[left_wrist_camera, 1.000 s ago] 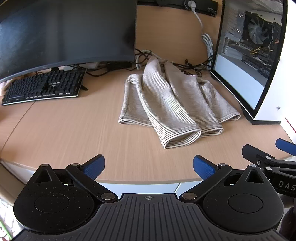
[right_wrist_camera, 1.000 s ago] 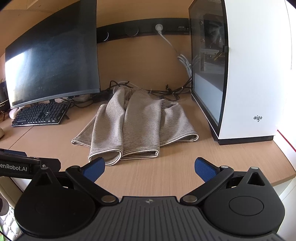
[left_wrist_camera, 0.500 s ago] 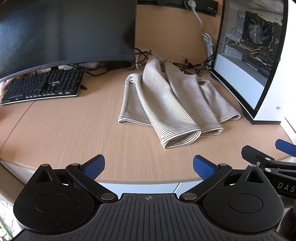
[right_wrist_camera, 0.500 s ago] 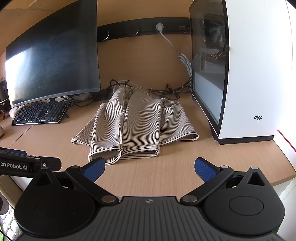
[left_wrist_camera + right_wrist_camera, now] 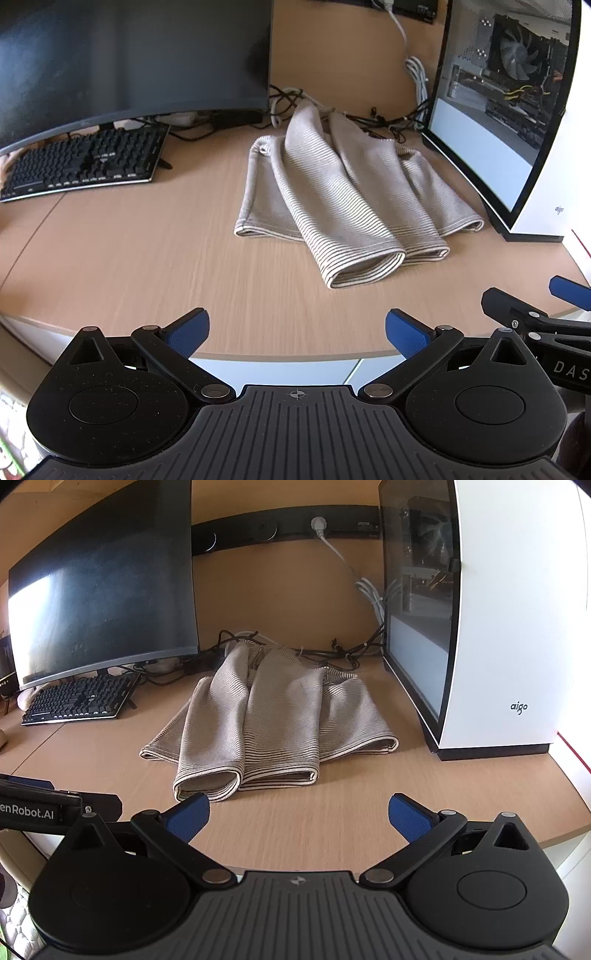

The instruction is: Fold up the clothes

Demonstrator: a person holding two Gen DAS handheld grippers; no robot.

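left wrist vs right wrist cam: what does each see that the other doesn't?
Left wrist only: the fan and colored cables inside the PC case, and the right gripper coming in from the side.
Right wrist only: the "aigo" logo on the case's white front, the wall socket, and a label reading "enRobot.AI".
Both: the striped garment lying on the desk, untouched, plus monitor and keyboard; each view shows its own jaws open.

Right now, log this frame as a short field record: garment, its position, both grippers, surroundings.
garment: striped beige garment, folded in loose overlapping layers
position: on wooden desk, between keyboard and white PC case
left gripper: open, empty, short of the cloth
right gripper: open, empty, short of the cloth
behind: dark monitor, cables
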